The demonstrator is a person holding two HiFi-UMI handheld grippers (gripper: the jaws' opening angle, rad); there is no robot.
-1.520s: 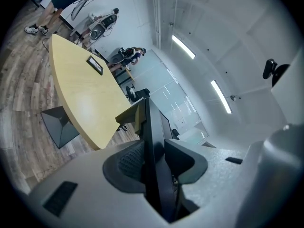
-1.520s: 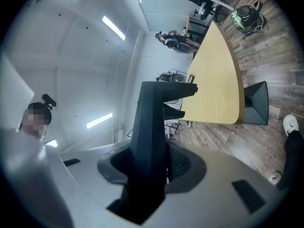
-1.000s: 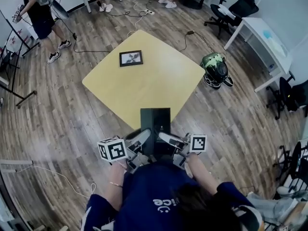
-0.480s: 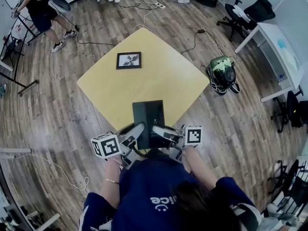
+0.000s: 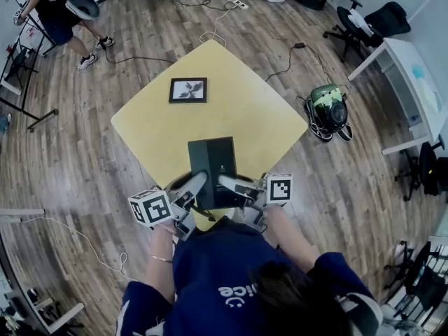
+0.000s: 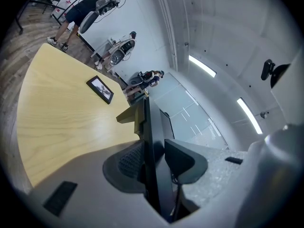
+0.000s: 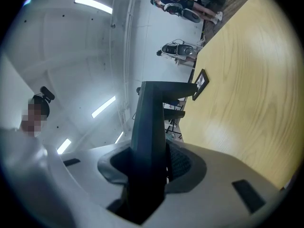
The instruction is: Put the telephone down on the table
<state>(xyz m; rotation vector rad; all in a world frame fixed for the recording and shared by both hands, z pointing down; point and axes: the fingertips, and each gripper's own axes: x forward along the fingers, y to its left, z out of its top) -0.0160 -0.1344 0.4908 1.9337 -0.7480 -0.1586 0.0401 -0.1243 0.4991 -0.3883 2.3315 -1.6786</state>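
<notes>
Forward we have carried the telephone (image 5: 212, 158) since a second ago, from the counter's (image 5: 245, 110) near corner to a spot over its top.
Our left tongs (image 5: 198, 185) and right tongs (image 5: 231, 183) are each clamped on the telephone's near end, pads pressed against the flat black slab. It reaches out ahead of both tongs above the yellow counter; whether it touches the top we cannot tell. Farther ahead of the left tongs, well apart, lies a picture frame (image 5: 187, 89).

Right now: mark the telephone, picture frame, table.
telephone (image 5: 210, 161), head view, middle of black top face
picture frame (image 5: 188, 90), head view, centre of picture
table (image 5: 245, 117), head view, bare yellow top
</notes>
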